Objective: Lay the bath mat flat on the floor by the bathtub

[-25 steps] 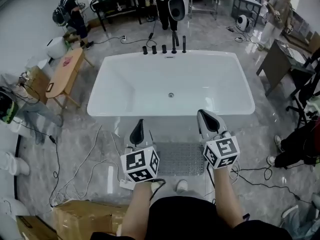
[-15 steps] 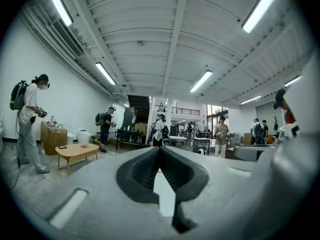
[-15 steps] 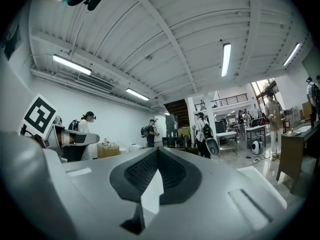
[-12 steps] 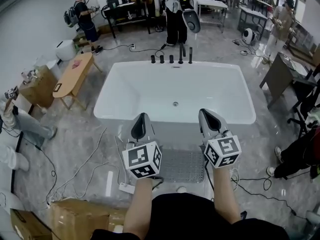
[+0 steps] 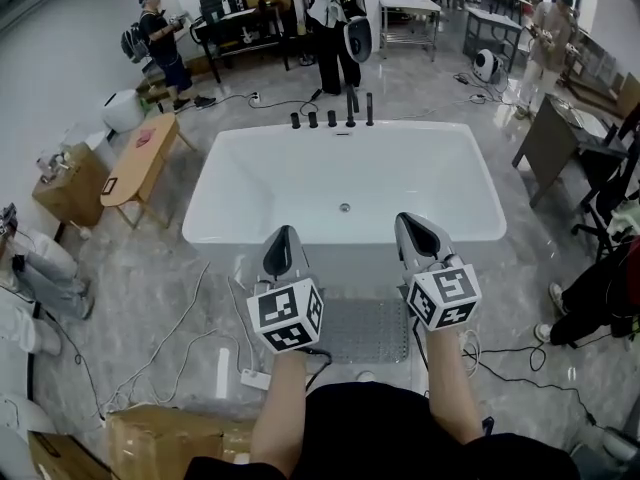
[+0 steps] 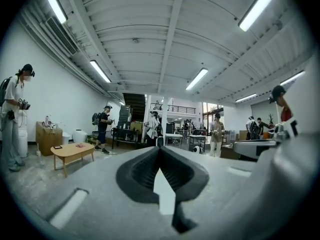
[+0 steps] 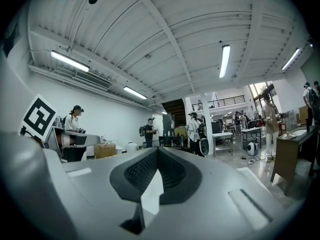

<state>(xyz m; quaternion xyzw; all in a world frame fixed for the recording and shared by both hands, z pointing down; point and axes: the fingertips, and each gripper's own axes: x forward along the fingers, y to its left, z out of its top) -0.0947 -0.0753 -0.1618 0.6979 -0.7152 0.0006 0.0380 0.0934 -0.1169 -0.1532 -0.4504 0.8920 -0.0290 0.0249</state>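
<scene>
Bath mat (image 5: pixel 365 328) is seen flat on floor (image 5: pixel 180 298) by bathtub (image 5: pixel 345 183), judged soft & floppy (best pinched at a corner edge); L gripper (image 5: pixel 283 240) & R gripper (image 5: pixel 414 230) are held closed, empty.

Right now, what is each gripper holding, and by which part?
Nothing: the left gripper and right gripper are both shut and empty; the bath mat lies on the floor.

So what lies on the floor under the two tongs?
A grey mat lies flat beside the bathtub. The left tongs and right tongs cover its side edges.
</scene>
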